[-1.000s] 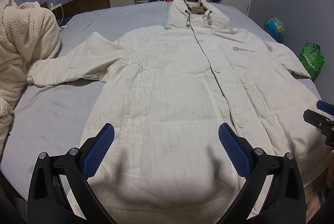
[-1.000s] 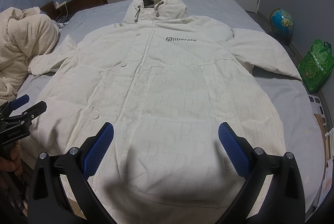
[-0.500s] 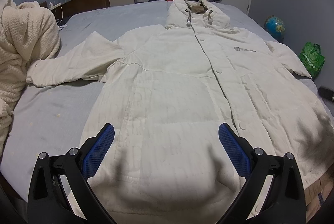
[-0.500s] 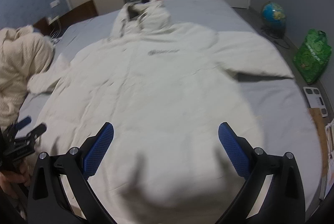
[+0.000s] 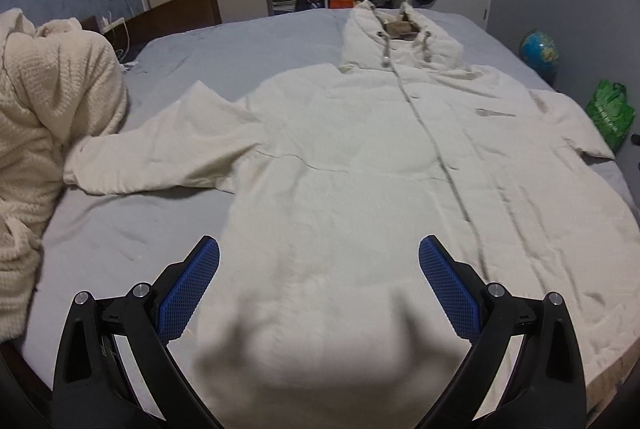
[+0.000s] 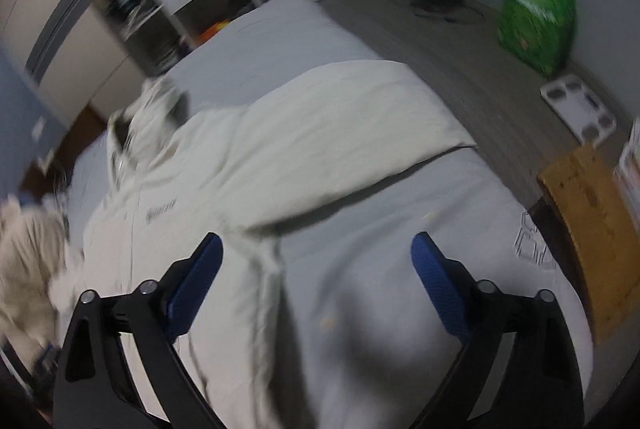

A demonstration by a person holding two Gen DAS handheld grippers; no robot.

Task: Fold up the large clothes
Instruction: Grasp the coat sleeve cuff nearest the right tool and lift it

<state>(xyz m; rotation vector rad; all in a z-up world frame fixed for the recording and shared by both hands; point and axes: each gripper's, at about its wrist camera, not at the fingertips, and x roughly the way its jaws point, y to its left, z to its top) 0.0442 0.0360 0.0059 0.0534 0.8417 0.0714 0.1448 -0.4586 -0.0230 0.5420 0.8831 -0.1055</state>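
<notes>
Coat flat on bed, hood far, hem near, long axis running away from fingers. Right sleeve lies ahead of right gripper, nearer than left gripper. Right jaws just narrowing, apart, nothing between. Left jaws apart, empty, over hem. Fabric cream, quilted, soft.
</notes>
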